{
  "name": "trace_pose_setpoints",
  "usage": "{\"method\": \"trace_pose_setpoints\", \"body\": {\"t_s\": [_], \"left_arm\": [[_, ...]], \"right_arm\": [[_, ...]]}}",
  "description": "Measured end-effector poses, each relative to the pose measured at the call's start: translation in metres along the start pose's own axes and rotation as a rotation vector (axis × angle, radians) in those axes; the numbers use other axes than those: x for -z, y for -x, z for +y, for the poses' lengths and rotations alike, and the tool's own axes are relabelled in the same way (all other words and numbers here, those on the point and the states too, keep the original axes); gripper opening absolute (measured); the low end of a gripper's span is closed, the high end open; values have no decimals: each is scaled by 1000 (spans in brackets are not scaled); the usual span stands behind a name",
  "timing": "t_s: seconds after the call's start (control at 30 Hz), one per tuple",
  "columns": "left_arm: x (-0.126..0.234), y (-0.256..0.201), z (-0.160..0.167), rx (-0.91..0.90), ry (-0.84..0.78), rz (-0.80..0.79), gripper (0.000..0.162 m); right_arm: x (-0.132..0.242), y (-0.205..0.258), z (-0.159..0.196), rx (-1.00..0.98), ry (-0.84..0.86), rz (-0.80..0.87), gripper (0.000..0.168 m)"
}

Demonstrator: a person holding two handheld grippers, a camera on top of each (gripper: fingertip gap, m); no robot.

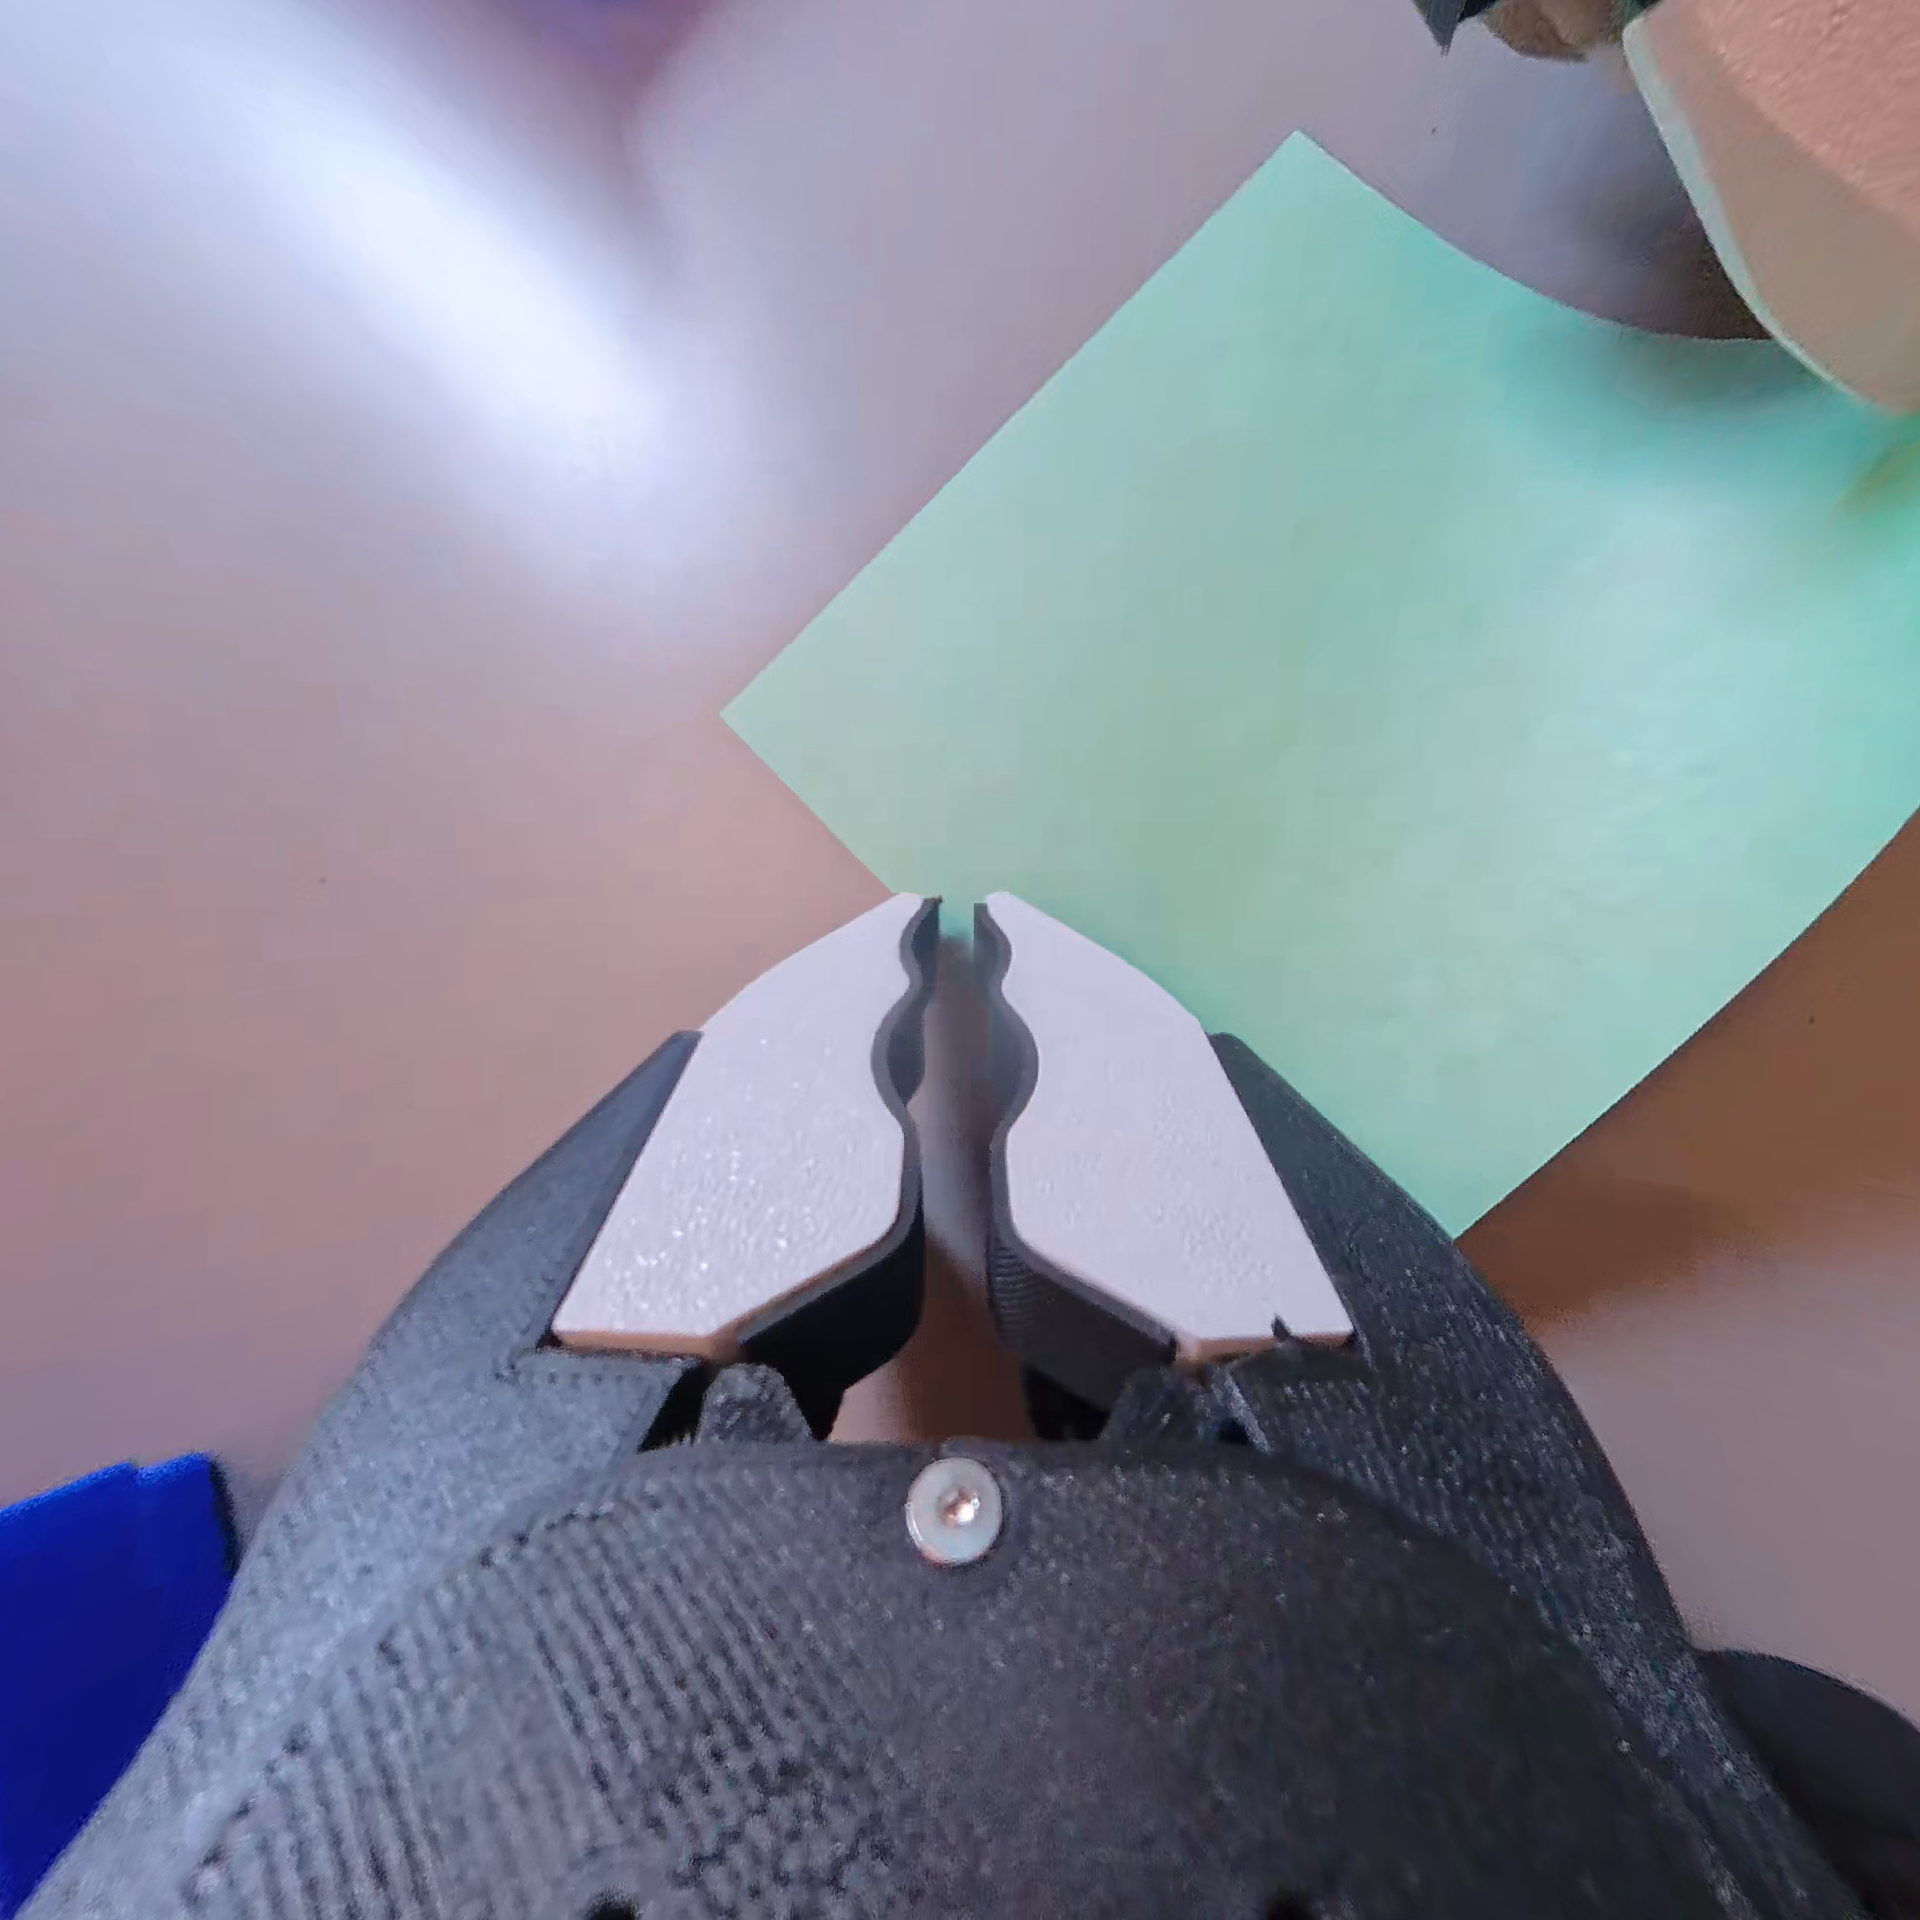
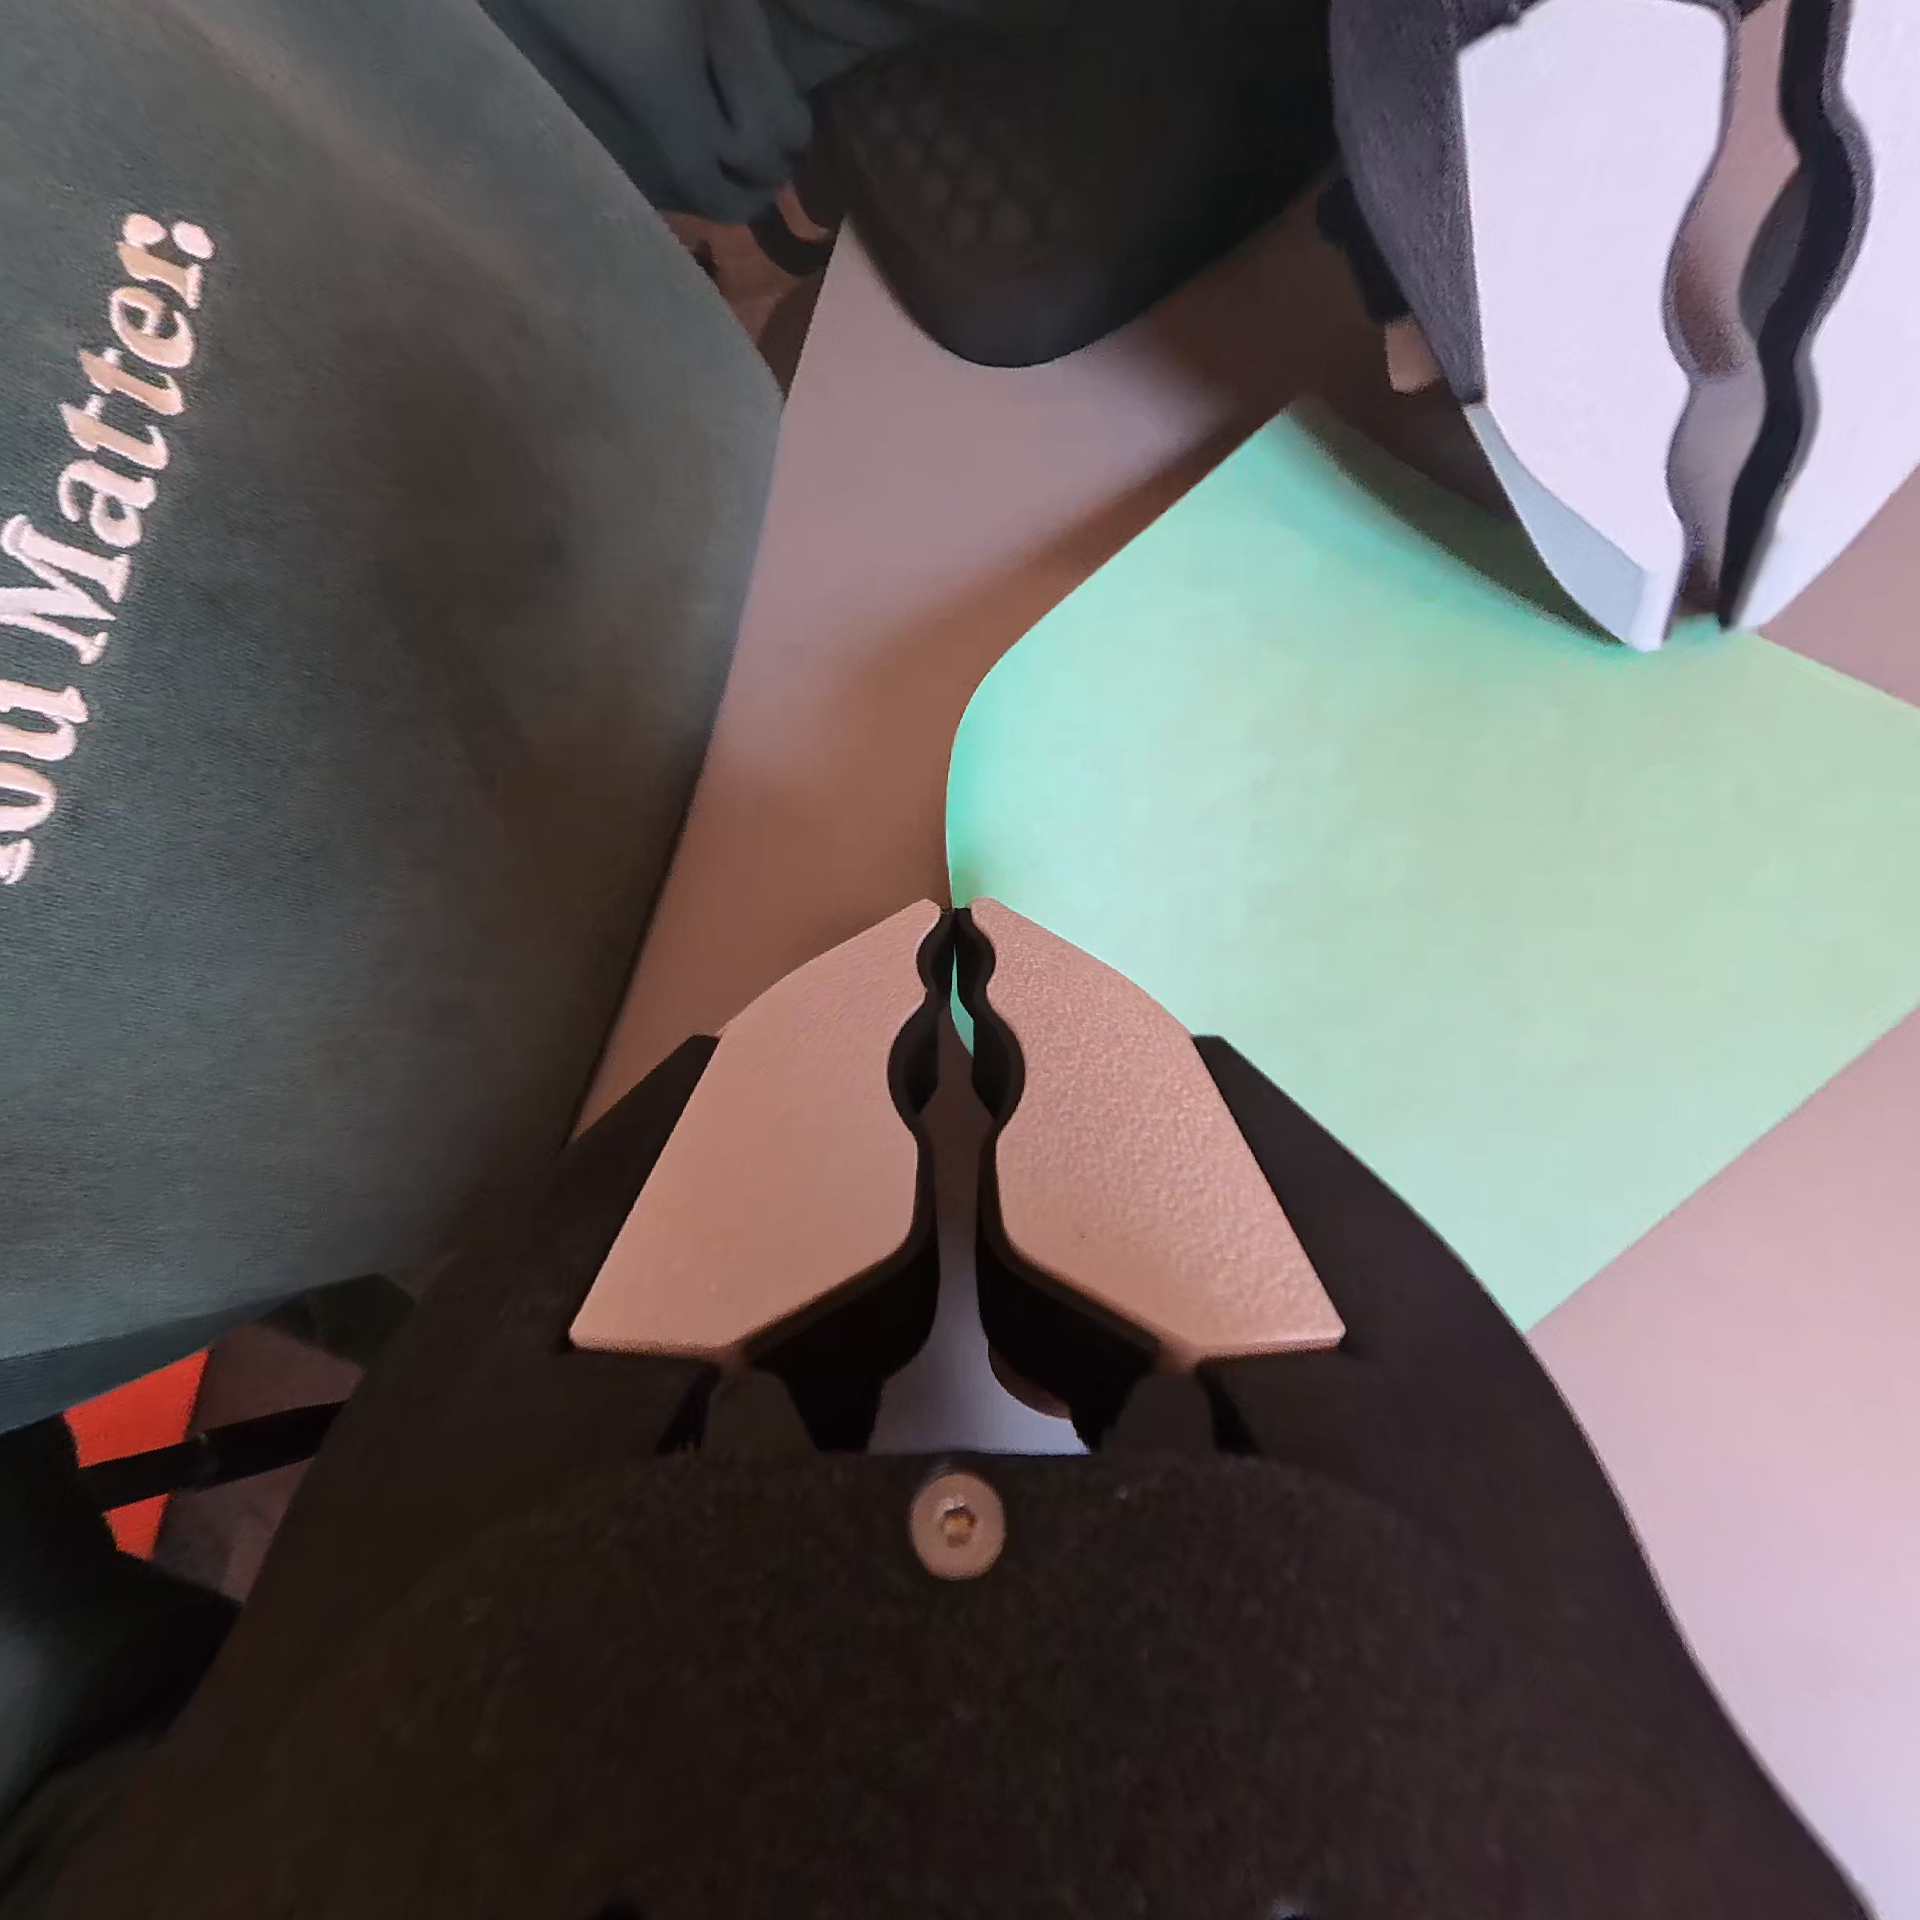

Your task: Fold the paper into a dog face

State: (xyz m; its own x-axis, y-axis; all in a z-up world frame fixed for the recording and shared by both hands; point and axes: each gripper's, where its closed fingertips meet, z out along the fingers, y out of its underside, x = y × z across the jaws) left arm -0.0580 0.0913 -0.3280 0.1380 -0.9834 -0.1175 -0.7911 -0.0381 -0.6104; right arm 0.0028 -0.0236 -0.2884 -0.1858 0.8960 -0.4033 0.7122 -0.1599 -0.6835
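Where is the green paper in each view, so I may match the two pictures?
Left wrist view: paper fills centre-right, one corner at the left gripper.
Right wrist view: paper lies centre-right, its curled corner at the right gripper.
Shared landmark: the left gripper, top right in the right wrist view.

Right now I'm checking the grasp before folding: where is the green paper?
The green paper lies on the table, filling each wrist view's right half, between the left gripper and the right gripper, each at a corner.

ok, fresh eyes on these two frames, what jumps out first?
The mint green paper, lying mid-table with its near edge curling up. Each gripper sits at a corner of it: left gripper nearly shut, right gripper shut on the lifted corner. A dark green sweatshirt fills the right view's left side.
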Motion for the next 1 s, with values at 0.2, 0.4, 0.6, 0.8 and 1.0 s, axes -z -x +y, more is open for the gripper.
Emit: {"method": "trace_pose_setpoints", "body": {"t_s": [0.2,0.4,0.6,0.8,1.0], "left_arm": [[-9,-18,-14,-75,-43,35,0],[-13,-50,-26,-172,-80,138,0],[-13,-70,-30,-223,-101,213,0],[-12,-75,-29,-228,-100,238,0],[-8,-79,-25,-239,-72,271,0]], "right_arm": [[0,18,-9,35,-39,-85,0],[5,10,-12,-5,-77,-64,0],[4,-22,-2,-159,-65,29,1],[5,-42,16,-311,-25,70,2],[6,-50,28,-350,24,100,1]]}}
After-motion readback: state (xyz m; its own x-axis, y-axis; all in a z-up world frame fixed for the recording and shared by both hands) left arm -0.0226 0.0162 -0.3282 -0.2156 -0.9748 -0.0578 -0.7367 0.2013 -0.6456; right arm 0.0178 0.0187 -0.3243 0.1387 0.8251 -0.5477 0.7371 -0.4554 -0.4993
